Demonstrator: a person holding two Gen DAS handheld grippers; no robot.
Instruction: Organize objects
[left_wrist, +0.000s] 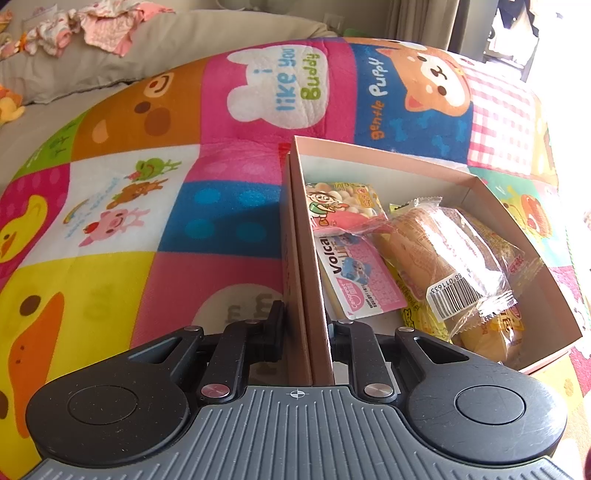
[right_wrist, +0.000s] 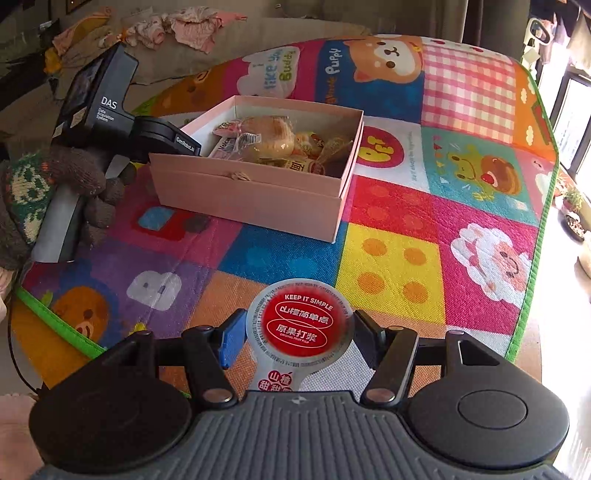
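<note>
Your left gripper (left_wrist: 303, 325) is clamped on the near side wall of the pink box (left_wrist: 476, 181), one finger outside, one inside. The box is matte rectangular card, seated in its shallower lid, on the soft, printed patchwork play mat (left_wrist: 147, 206). Inside lie crinkly plastic snack packets: a clear-wrapped bread roll (left_wrist: 424, 243) with its long axis running from the far wall towards the near right corner, barcode end nearest you, and a flat pink Volcano packet (left_wrist: 365, 277) alongside.

Your right gripper (right_wrist: 299, 336) grips a round snack cup (right_wrist: 301, 325) by its sides, glossy red-and-white foil lid facing the camera, pull tab pointing back towards you. The cup is held above the mat, well short of the box (right_wrist: 255, 192).
</note>
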